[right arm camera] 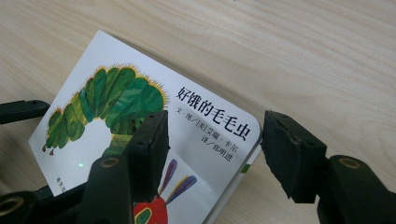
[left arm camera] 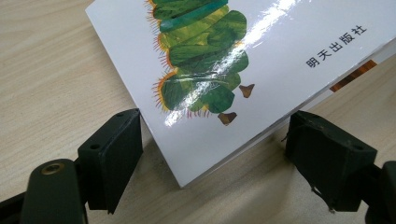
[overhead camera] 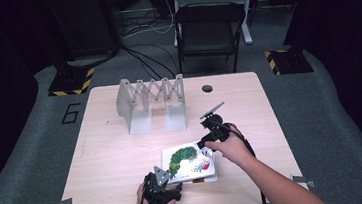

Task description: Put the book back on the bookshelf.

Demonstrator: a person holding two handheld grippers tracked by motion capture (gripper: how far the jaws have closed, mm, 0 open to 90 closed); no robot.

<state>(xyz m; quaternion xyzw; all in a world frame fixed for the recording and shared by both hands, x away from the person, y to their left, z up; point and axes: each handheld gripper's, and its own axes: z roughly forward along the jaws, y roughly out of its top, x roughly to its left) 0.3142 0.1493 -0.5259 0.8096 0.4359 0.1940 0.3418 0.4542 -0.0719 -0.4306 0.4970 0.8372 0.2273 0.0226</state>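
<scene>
The left gripper (left arm camera: pixel 212 154) stands with its jaws spread wide, released, one on each side of the near corner of the picture book (left arm camera: pixel 243 60); in the left gripper view that corner pokes into the gap between them, and the left one looks to be just at the book's edge, though whether it touches cannot be told. The right gripper (right arm camera: pixel 212 154) is likewise released, jaws well apart, hovering over the book's far right corner, one jaw above the cover and the other out past the edge over bare wood. Neither grasps anything. The book lies flat and closed on the pale wooden counter (overhead camera: pixel 113 153), cover up, with a green caterpillar and Chinese lettering, near the front edge and right of the middle, between the two hands. Another thin item with an orange edge peeks out from beneath it. Toward the back of the counter stands a grey folding book rack (overhead camera: pixel 151 102), its slots holding nothing, well apart from the book.
</scene>
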